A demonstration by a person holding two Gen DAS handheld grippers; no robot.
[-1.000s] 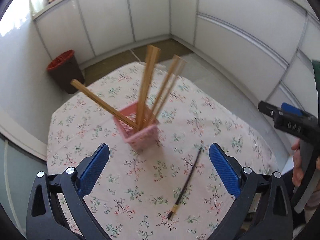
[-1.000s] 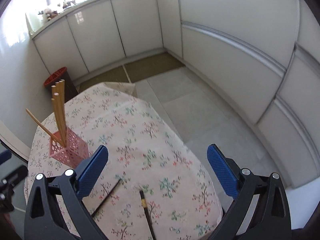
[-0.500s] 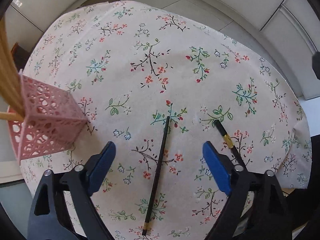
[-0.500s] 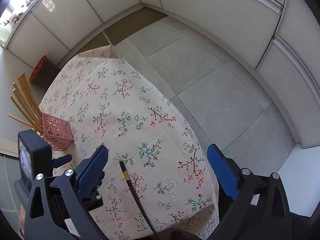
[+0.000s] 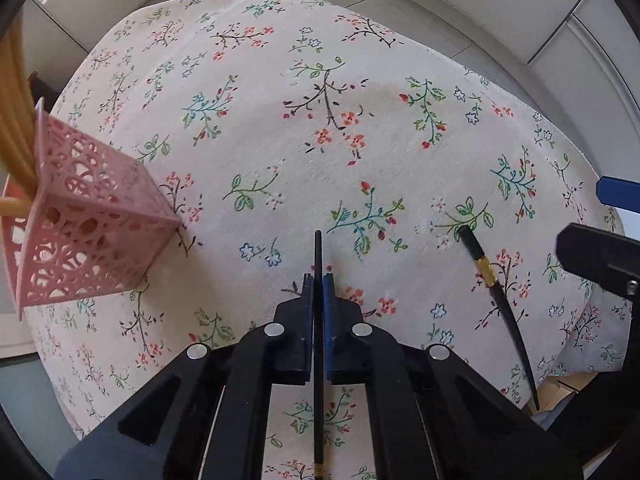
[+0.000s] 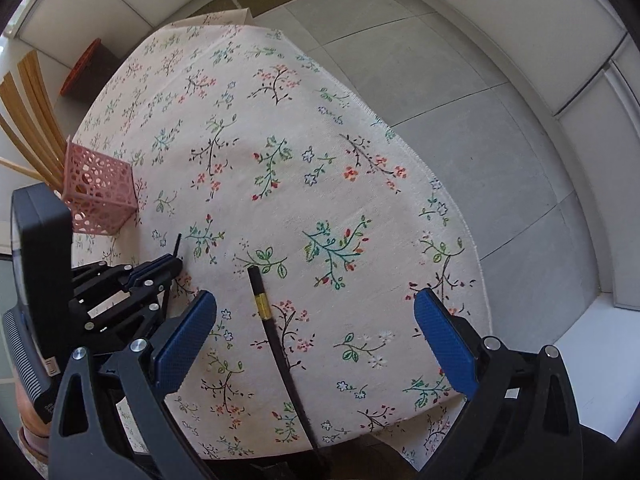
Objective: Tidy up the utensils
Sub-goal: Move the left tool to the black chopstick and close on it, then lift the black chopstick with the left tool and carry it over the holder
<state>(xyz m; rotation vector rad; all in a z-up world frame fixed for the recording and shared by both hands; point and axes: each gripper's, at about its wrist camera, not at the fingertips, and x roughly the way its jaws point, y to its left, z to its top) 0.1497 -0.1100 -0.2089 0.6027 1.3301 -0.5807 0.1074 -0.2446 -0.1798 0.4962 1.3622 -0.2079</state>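
My left gripper [image 5: 318, 280] is shut on a thin black chopstick [image 5: 318, 252] that lies on the flowered tablecloth [image 5: 320, 80]; its tip sticks out past the fingers. It also shows in the right wrist view [image 6: 176, 264]. A second black chopstick with a gold band [image 6: 276, 340] lies between the fingers of my right gripper [image 6: 316, 336], which is open and empty above it. That chopstick also shows in the left wrist view [image 5: 496, 296]. A pink lattice holder [image 5: 80, 224] with several wooden chopsticks [image 6: 36, 96] stands at the left.
The round table's edge [image 6: 460, 208] drops off to grey floor tiles [image 6: 460, 80] on the right. A dark red bin [image 6: 82, 68] stands on the floor beyond the table. White cabinet panels [image 6: 520, 0] ring the room.
My left gripper came down and closed on the thin black chopstick. My right gripper lowered toward the gold-banded chopstick and stayed open.
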